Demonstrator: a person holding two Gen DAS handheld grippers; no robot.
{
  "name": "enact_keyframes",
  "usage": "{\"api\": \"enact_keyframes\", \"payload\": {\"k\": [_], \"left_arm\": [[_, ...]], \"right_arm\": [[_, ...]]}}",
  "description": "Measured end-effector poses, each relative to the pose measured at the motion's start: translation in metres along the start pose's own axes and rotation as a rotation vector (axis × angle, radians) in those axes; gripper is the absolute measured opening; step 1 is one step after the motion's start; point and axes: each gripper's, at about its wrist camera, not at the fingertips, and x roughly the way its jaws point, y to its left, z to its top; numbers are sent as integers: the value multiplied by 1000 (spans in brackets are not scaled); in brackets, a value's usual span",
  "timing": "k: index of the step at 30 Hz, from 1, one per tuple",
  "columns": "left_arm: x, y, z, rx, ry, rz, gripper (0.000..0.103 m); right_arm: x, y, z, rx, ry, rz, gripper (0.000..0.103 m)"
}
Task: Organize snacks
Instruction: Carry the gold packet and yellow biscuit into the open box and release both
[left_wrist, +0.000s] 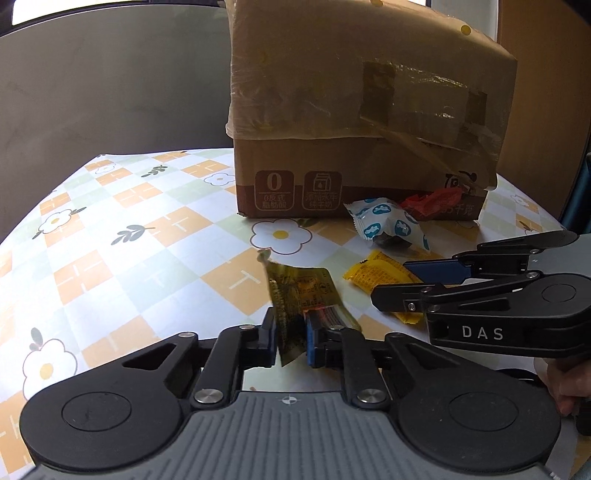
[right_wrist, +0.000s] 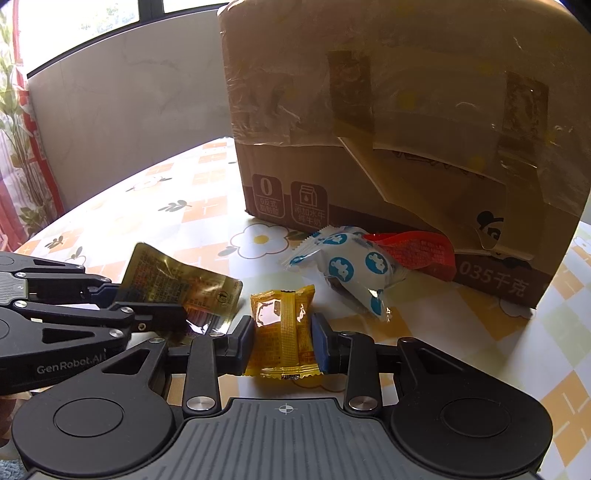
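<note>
Gripper (left_wrist: 399, 280) marked "DAS"; box (right_wrist: 406, 147) reads "035千克".

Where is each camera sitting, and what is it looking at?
Left wrist: sits on the left gripper, looking along its fingers, shut on the gold packet; the right gripper enters from the right.
Right wrist: sits on the right gripper, shut on the yellow packet; the left gripper enters from the left.
Both show the cardboard box, blue-and-white packet and tablecloth.
</note>
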Motion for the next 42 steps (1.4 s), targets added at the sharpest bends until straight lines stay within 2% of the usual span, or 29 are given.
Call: {"api": "enact_keyframes", "payload": {"k": [10, 21, 25, 32, 37, 42], "left_arm": [[-26, 11, 13, -31, -68, 24, 7], [-69, 20, 58, -54, -197, 7, 7], [-86, 14, 83, -53, -269, -22, 7], [-100, -4, 148, -3, -394, -90, 7], [-81, -18, 197, 20, -432, -140, 7], [-45, -26, 235, 30, -437, -137, 7]], "right_arm": [[-15, 2, 1, -9, -22, 34, 28], [-85, -18, 32, 69, -203, 13, 28], [-111, -21, 54, 79, -291, 13, 28], [-139, -37, 116, 49, -422, -13, 28], [-137, -70, 158, 45, -437, -67, 28], [-110, -100, 194, 54, -410, -177, 28]]}}
